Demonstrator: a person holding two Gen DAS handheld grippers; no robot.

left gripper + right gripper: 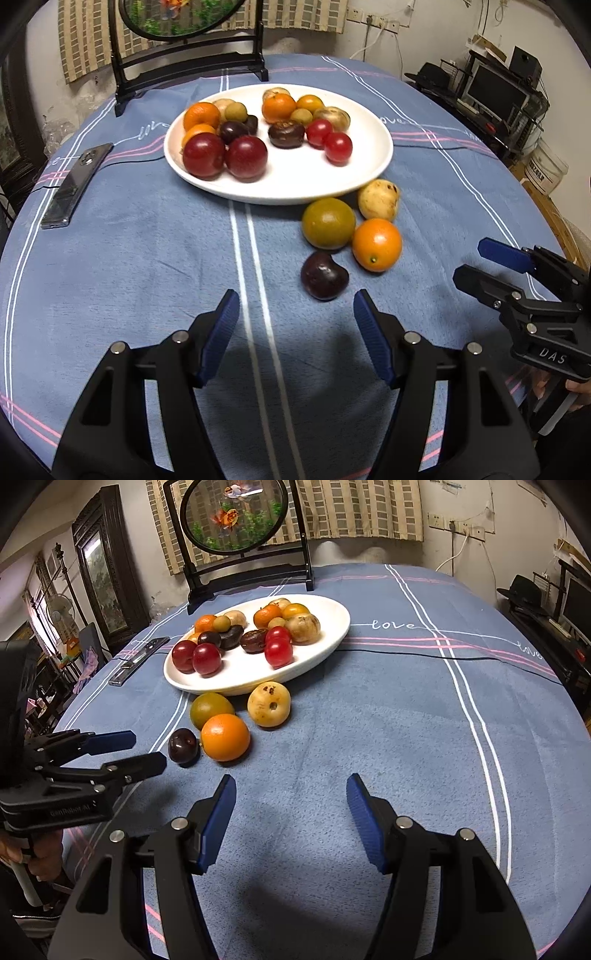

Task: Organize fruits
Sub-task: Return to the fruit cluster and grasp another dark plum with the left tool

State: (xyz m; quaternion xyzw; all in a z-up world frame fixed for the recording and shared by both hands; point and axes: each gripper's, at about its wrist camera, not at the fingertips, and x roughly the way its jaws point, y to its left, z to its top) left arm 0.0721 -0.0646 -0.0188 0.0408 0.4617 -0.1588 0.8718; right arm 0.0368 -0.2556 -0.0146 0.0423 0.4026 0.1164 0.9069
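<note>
Clearing the last four loose fruits from the blue tablecloth (129,258) onto the white plate (295,184), judged the step in hand

- Plate: centre of table, holding two sorted clusters, left and right; bare white floor at its 6 o'clock
- Loose group, off the plate rim at 5 o'clock: green-yellow fruit (328,223) just beside the rim; pale yellow fruit (378,199) at its 2 o'clock, also by the rim; orange (376,244) at 4 o'clock of the green one, touching or nearly so; dark purple fruit (324,275) at 6 o'clock, nearest the tongs
- Left gripper (295,317): half-wide, nothing between the pads, hovering just short of the purple fruit, which sits at its 1 o'clock
- Right gripper (291,797): half-wide, empty, over bare cloth; orange at its 11 o'clock, pale yellow fruit at 12
- Phone (74,184): at 9 o'clock of the plate, clear of the work

Handling advice, as judgement:
- Left tongs best taken to the purple fruit first, pads straddling its widest part, closing gently since round fruit likely rolls
- Right tongs suited to the orange or yellow fruit, approached from 6 o'clock to avoid nudging neighbours
- Each fruit probably best set beside its like on the plate
</note>
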